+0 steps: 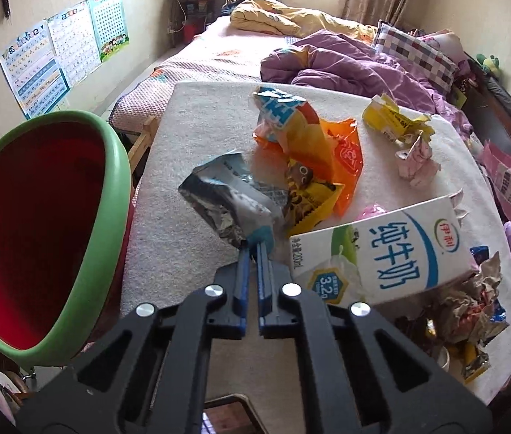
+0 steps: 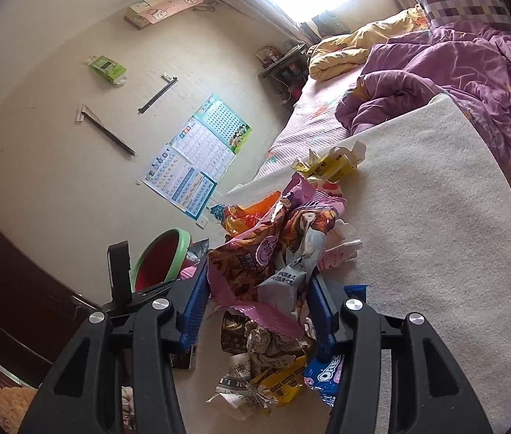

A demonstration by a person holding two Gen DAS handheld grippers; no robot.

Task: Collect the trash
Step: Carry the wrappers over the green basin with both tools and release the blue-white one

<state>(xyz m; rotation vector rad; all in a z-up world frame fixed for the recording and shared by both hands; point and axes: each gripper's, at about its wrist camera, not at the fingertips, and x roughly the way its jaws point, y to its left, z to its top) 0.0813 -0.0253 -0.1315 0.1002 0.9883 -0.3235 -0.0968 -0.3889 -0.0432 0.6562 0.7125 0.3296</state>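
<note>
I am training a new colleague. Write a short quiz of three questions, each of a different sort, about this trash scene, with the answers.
1. True or false: the left gripper is shut on the crumpled silver foil wrapper.
2. Multiple choice: what stands between the right gripper's jaws? A) a glass bottle B) a crumpled pink and brown snack bag C) a metal spoon
3. Fill in: the round bin with the green rim is ____ inside.

Key
1. True.
2. B; whether the jaws press it cannot be told.
3. Red.
</note>
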